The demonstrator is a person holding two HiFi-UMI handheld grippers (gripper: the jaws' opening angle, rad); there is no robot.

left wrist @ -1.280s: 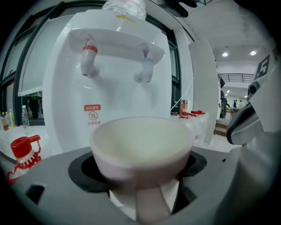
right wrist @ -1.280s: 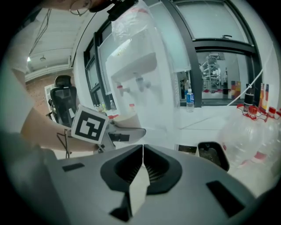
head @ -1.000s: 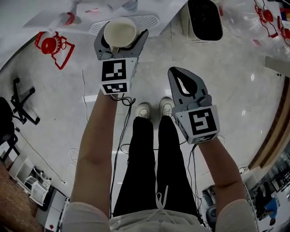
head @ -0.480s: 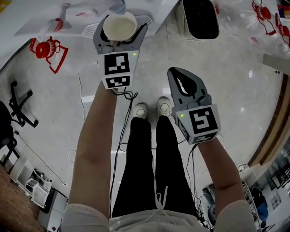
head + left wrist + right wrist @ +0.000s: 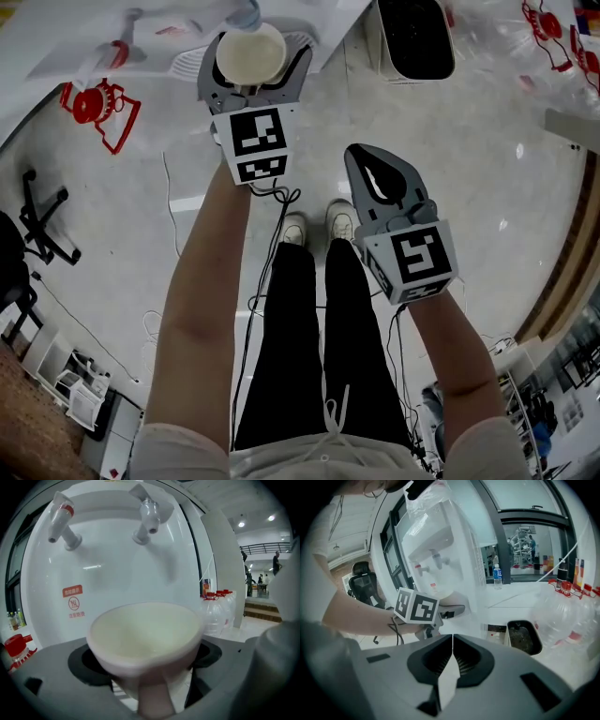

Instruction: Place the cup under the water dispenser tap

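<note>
Since a second ago my left gripper [image 5: 259,66] has pushed forward, away from my body and toward the water dispenser [image 5: 108,573], and its marker cube has swung slightly to my right. My right gripper [image 5: 367,164] has barely shifted; it hangs back beside my legs with its jaws pressed together on nothing.

The left jaws are clamped round the lower body of the cream cup [image 5: 145,632], which sits between them just ahead of the cube. Above and ahead of those jaws are two taps: a red-capped tap [image 5: 61,520] up to the left, and a pale tap [image 5: 149,516] almost directly over the cup's rim. The slotted drip tray [image 5: 305,39] peeks out just beyond the jaws on the right.

I judge this to be the final approach. To do it well I should keep the wrist level, carry the cup straight in under the pale tap, lower it until the base rests flat on the tray, and only then release.

The cup stands upright, its mouth facing the tap, its long axis running vertically from narrow base to wide rim.
</note>
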